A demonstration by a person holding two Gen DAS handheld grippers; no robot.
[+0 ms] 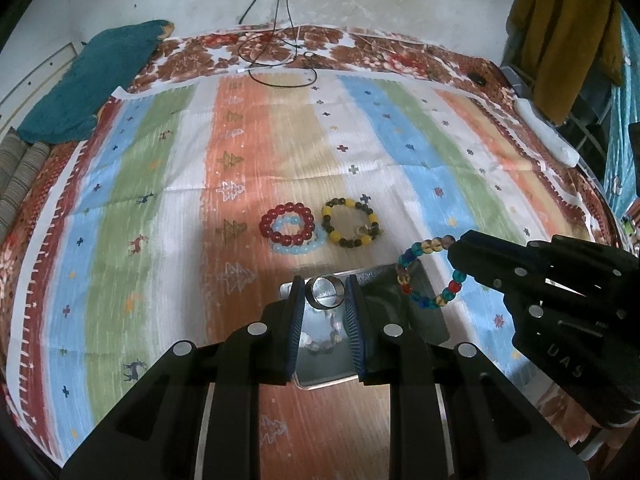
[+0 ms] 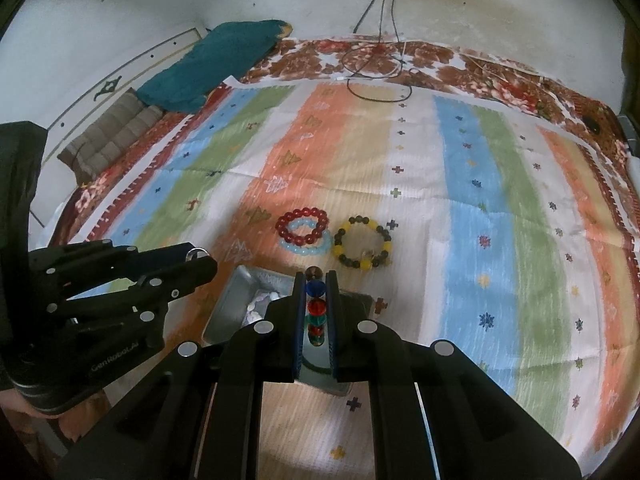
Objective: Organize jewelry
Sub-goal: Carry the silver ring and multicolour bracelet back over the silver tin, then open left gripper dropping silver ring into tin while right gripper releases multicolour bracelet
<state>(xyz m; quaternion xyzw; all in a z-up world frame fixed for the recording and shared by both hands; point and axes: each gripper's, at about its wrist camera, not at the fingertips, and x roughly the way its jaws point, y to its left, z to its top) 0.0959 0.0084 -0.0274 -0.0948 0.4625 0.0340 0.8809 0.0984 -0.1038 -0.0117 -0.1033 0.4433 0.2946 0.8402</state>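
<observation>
The left tongs (image 1: 325, 294) pinch a silver ring (image 1: 325, 290) at their tips, its opening facing forward and up, above a metal tray (image 1: 430, 312). The right tongs (image 2: 316, 308) clamp a multicoloured bead bracelet (image 1: 426, 270), edge-on between the blades and hanging toward the tray. The tray's pale contents are largely hidden. Ahead on the cloth (image 1: 168, 184) lie red (image 1: 286, 224), light-blue (image 1: 298, 247) and yellow-and-dark bracelets (image 1: 351, 223).
</observation>
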